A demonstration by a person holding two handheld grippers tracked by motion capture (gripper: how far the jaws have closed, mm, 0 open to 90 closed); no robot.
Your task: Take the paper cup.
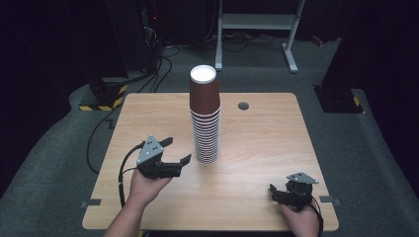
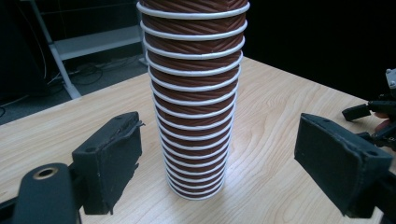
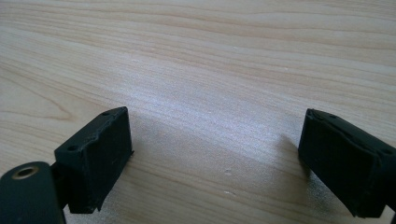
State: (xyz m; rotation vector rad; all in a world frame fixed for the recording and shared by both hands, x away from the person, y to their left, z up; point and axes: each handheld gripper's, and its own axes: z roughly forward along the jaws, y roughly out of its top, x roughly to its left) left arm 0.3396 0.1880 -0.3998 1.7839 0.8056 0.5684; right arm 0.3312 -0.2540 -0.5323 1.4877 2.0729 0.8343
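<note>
Your left tool (image 1: 177, 149) is sitting left of centre in the high view, jaws gaping wide, gripping nothing, aimed at the stack of brown paper cups (image 1: 204, 116) standing mid-frame on the bench (image 1: 267, 143). Your right tool (image 1: 280, 190) is resting lower right, jaws also spread, gripping nothing.

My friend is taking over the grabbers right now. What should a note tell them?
Left gripper: open, holding nothing, just left of the cup stack, not touching it.
Right gripper: open, holding nothing, low over the table near its right front corner.
Cups: one tall upside-down stack, mid-table.
Done: no cup lies apart from the stack.
Left: probably close the left gripper on the stack.
</note>
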